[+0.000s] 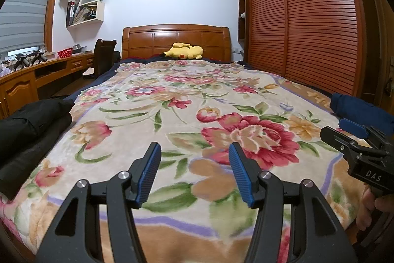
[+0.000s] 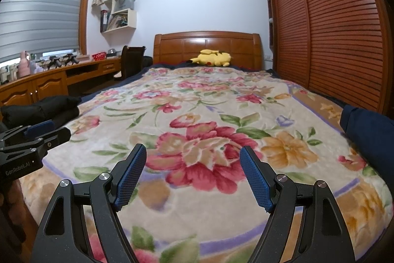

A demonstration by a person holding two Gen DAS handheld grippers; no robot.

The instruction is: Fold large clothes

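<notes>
Presently both tools hover above the near end of the bed, over the cream floral plush blanket (image 1: 187, 100), which lies flat and serves as the folding surface. The left hand-held gripper (image 1: 194, 152) has its jaws spread, its blue ribbed pads (image 1: 240, 170) gripping nothing. The right hand-held gripper (image 2: 193, 157) is likewise released and empty, so both are free to take cloth.

Garments sit at the two sides, leaving the middle of the blanket bare. The black folded garment stack (image 1: 32, 120) rests at the bed's left edge, squared up in layers; it reads as finished work set aside. The dark blue garment (image 2: 364, 130) lies bunched at the right edge, near the right gripper, and is judged the likely next item to fold. Its outline is cut by the frame edge, so its type cannot be told.

At the far end, the yellow plush toy (image 1: 184, 51) lies against the brown wooden headboard (image 1: 176, 37), well apart from the work zone.
</notes>
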